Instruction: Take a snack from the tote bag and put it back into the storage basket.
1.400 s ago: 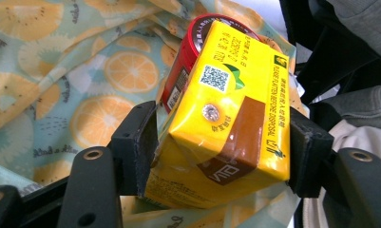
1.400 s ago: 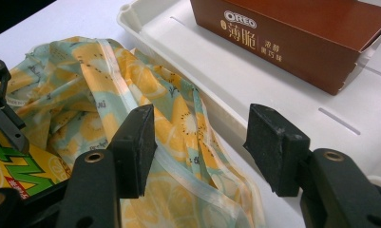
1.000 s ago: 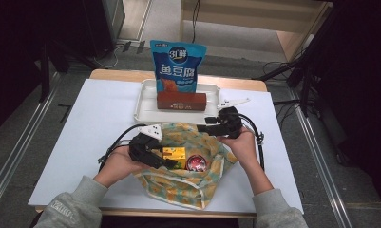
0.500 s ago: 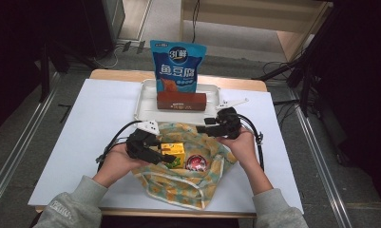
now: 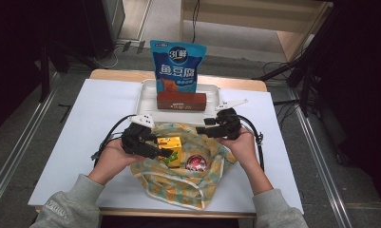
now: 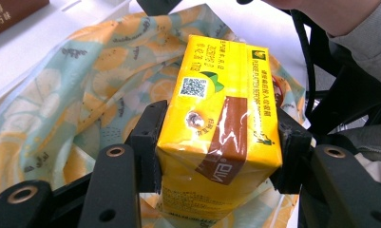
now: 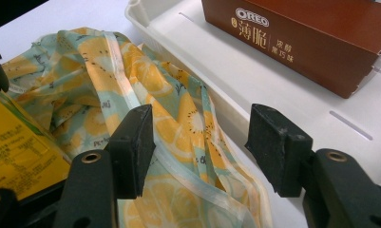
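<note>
Unpacking looks partly done: left claw (image 6: pixel 216 142) grips the yellow juice carton (image 6: pixel 221 118) over the cloth bag (image 5: pixel 178 185) at frame centre; right claw (image 7: pixel 200 142) gapes released at the bag's rim; red packet (image 5: pixel 196 163) remains inside; biscuit box (image 5: pixel 182 101) already sits in tray (image 5: pixel 147 92)
</note>
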### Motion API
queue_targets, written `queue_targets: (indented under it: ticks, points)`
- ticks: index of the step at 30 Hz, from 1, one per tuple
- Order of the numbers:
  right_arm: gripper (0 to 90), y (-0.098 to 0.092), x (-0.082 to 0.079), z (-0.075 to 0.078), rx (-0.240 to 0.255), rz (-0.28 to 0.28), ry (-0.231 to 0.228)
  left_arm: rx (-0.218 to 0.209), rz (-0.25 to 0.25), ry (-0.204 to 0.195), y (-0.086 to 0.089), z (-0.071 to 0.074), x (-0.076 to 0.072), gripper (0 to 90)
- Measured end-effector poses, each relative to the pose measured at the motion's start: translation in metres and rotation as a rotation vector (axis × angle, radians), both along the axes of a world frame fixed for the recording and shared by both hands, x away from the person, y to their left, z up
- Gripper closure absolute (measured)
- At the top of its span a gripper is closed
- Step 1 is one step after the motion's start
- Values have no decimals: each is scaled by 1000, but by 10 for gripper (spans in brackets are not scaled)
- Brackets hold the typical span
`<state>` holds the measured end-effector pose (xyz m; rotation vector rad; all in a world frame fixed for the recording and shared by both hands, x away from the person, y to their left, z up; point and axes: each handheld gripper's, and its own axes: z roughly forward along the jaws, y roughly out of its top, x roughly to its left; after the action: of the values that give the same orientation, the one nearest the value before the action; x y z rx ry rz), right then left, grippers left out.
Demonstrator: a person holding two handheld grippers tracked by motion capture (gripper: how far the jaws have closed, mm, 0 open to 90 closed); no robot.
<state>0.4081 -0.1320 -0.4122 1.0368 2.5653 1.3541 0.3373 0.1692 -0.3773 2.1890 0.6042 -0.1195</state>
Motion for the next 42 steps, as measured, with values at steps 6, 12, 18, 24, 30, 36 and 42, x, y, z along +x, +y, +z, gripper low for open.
queue_targets:
  ticks: [6,12,18,24,30,36,42]
  points:
    - [420,-2,-3,2,3,0,1,-3,17,3,4,7,3,491]
    - [419,-2,-4,1,2,4,-4,-8,21,7,6,16,6,491]
    - [414,-4,-7,2,12,5,-3,-14,26,8,10,23,9,491]
    - [413,-8,-9,4,14,-2,-9,-1,16,13,8,27,14,491]
    - [409,-8,-10,3,3,-2,-17,-5,7,12,5,34,19,491]
    - [387,-7,-11,3,6,0,-9,-3,-1,18,2,38,24,492]
    - [354,-7,-11,3,14,8,-4,-17,-3,24,1,46,31,492]
